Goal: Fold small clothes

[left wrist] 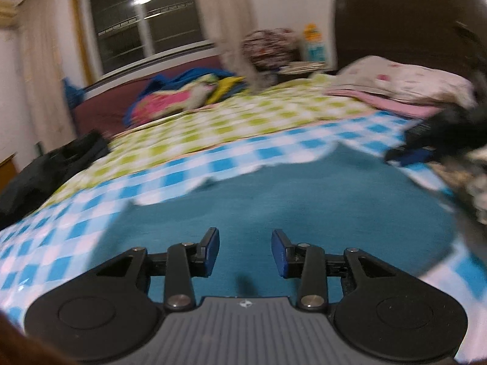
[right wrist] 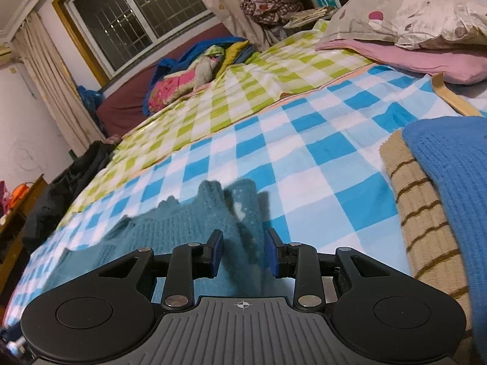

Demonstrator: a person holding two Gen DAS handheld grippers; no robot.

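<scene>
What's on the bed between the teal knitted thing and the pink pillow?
Nothing but bare blue-and-white checked sheet lies between the teal knit and the pink pillow. The right wrist view shows it.

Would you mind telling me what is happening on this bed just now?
A person with a gripper in each hand is folding a teal sweater on the blue-checked bedspread. The right gripper has a raised fold of the sweater between its jaws, which stand apart without pressing it. The left gripper hangs open and empty over the flat part of the sweater. A blue knit lies on a striped beige one to the right, apparently already folded.
</scene>
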